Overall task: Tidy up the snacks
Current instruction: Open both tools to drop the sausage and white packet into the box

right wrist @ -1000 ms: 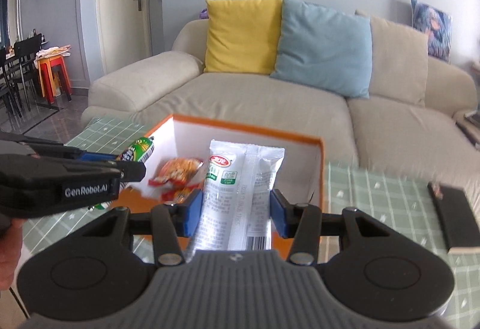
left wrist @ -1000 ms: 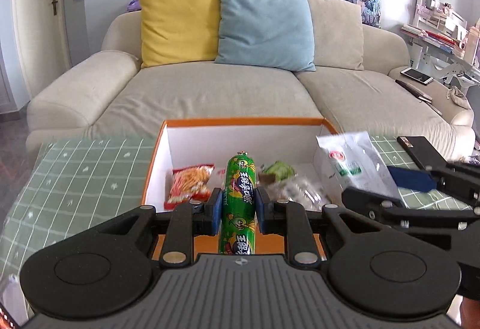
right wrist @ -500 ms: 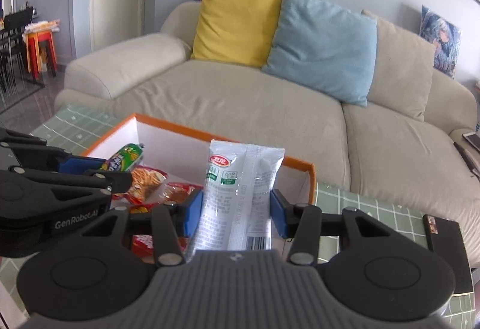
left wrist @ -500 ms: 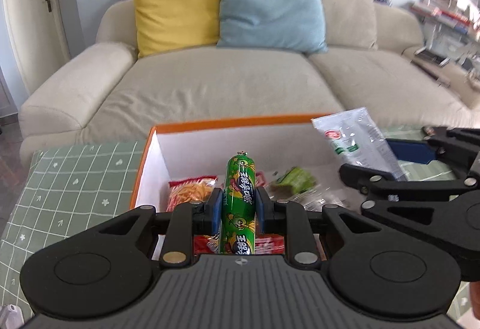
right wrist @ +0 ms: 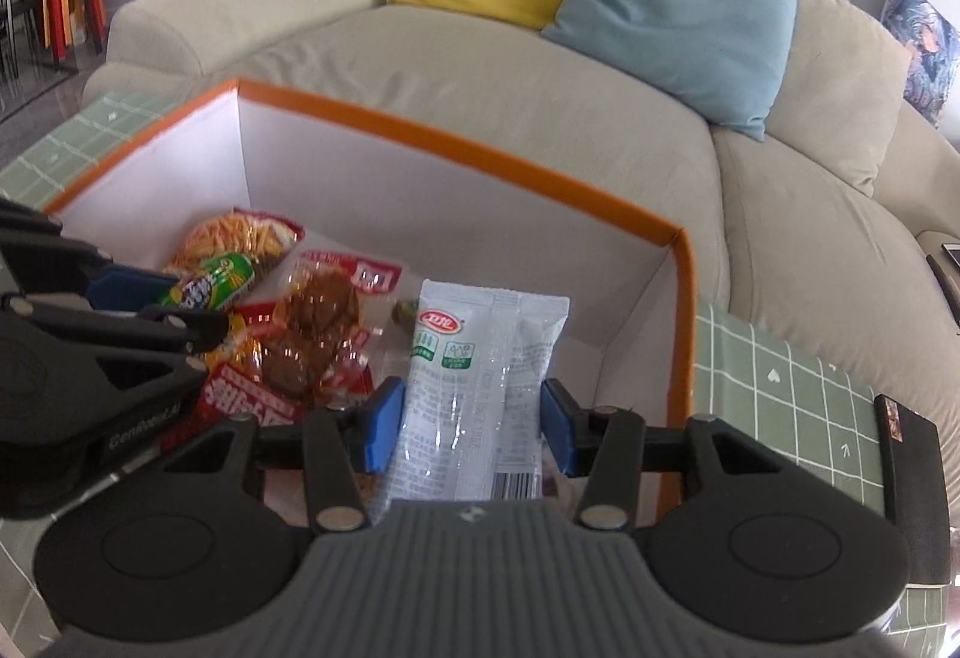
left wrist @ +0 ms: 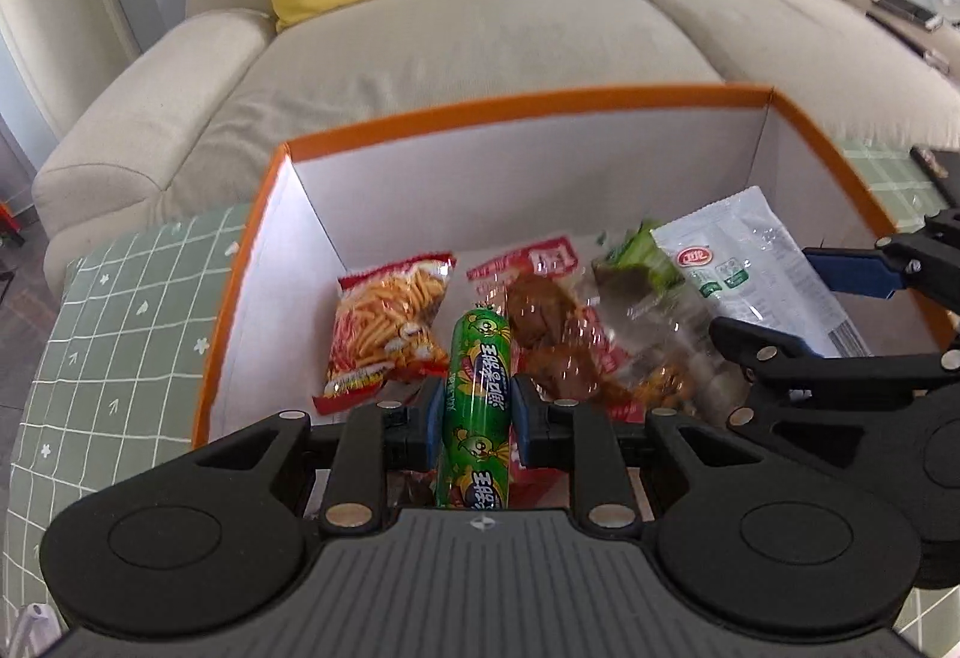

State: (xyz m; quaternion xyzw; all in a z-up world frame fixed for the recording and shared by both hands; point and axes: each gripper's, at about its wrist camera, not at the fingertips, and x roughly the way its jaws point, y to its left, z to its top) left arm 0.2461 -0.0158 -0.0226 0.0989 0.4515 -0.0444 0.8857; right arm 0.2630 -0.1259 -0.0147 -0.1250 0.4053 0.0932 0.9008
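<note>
My left gripper [left wrist: 475,413] is shut on a green sausage stick [left wrist: 477,406] and holds it over the orange-rimmed white box [left wrist: 528,103]. My right gripper [right wrist: 471,421] holds a white and clear snack pouch [right wrist: 480,370] over the box's [right wrist: 456,136] right side; its jaws look slightly apart from the pouch. In the box lie a red bag of orange sticks [left wrist: 390,322], red packs of brown meat [left wrist: 552,322] and a green pack [left wrist: 636,268]. The right gripper [left wrist: 798,310] with its pouch [left wrist: 750,274] shows in the left wrist view; the left gripper [right wrist: 162,304] with the sausage [right wrist: 213,283] shows in the right wrist view.
The box stands on a table with a green checked cloth [left wrist: 120,328]. A black flat object [right wrist: 915,478] lies on the cloth to the right of the box. A beige sofa [left wrist: 480,40] with yellow and blue cushions is behind the table.
Both grippers have moved forward and tilted down over the box, carrying the sausage and the pouch. The box contents now fill more of both views.
</note>
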